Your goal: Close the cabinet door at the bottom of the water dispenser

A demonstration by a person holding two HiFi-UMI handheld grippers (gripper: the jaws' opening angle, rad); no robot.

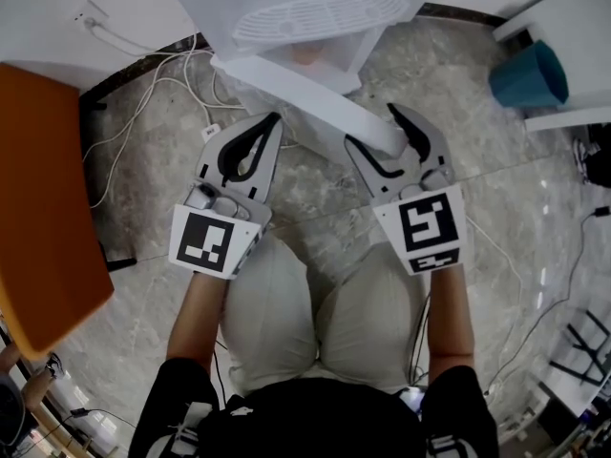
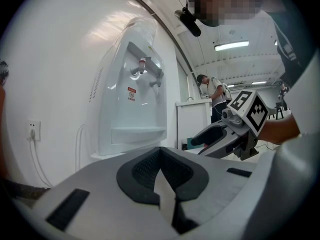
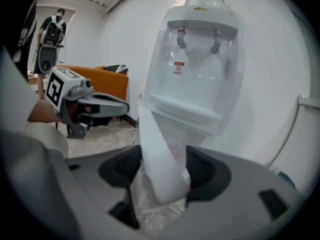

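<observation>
- Task barely begun: cabinet door (image 1: pixel 325 98) at the base of the water dispenser (image 1: pixel 315 12) stands wide open, free edge swung out from dispenser front twd the person.
- R gripper (image 1: pixel 372 127) clamped on that free edge, a jaw on each face.
- L gripper (image 1: pixel 275 120) jaws together, empty, just off the door's outer face.
- Left to do: swing door back flush w/ dispenser, let go.
- Room: floor (image 1: pixel 315 198) in front of dispenser looks bare; cables (image 1: pixel 143 93) lie beside it, prob. outside the arc; teal bin (image 1: pixel 530 76) well apart.
</observation>
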